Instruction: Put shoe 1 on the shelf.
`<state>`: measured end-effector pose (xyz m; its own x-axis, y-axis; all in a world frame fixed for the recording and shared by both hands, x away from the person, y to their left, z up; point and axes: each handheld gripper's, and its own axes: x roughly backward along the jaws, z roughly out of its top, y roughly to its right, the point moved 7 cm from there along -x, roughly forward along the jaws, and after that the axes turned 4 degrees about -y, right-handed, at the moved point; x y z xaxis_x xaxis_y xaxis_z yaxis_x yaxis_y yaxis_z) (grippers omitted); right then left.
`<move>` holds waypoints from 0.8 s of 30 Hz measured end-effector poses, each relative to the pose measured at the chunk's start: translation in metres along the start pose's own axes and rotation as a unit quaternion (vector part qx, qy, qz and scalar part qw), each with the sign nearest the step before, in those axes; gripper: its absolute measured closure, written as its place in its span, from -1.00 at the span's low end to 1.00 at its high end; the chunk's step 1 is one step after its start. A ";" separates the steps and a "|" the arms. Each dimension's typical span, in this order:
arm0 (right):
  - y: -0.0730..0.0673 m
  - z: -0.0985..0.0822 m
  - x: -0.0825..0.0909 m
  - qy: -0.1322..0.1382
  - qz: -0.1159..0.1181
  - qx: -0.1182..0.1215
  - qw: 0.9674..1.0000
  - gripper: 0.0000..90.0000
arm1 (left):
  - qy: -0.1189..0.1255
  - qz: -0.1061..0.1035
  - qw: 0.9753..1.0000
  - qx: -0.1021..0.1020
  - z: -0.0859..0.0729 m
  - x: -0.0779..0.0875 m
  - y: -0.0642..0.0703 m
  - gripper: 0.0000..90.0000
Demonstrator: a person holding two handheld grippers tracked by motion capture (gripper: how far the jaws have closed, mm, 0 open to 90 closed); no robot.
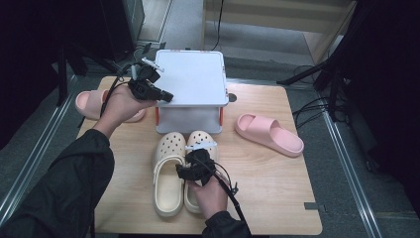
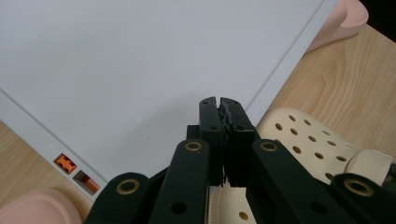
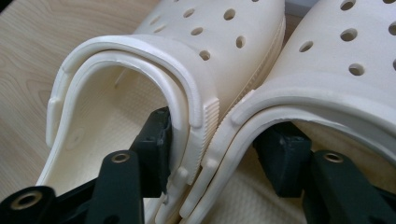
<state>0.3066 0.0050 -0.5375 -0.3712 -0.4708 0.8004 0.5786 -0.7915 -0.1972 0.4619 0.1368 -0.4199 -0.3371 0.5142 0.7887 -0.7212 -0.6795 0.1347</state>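
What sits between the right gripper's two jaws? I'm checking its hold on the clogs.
In the right gripper view, the touching inner side walls of both cream clogs lie between the right gripper jaws.

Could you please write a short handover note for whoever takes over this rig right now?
Left gripper: shut, empty, resting over the top of the white rack.
Right gripper: one jaw inside each cream clog, straddling their two touching inner walls; whether the pads press yet is unclear.
Clogs sit side by side on the table, toes toward the rack. One pink slide lies right of the rack, another left.
Done: clogs paired up. Left: probably pinch and lift the pair, perhaps onto the rack.
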 end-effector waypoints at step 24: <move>0.031 0.036 0.024 0.012 -0.031 0.039 0.999 0.47 | -0.011 0.000 1.000 0.010 0.002 -0.001 0.000 0.98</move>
<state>0.3414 -0.0169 -0.5043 -0.4244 -0.4312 0.7962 0.6083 -0.7871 -0.1020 0.4641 0.1353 -0.4192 -0.3237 0.5026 0.8016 -0.7084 -0.6904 0.1469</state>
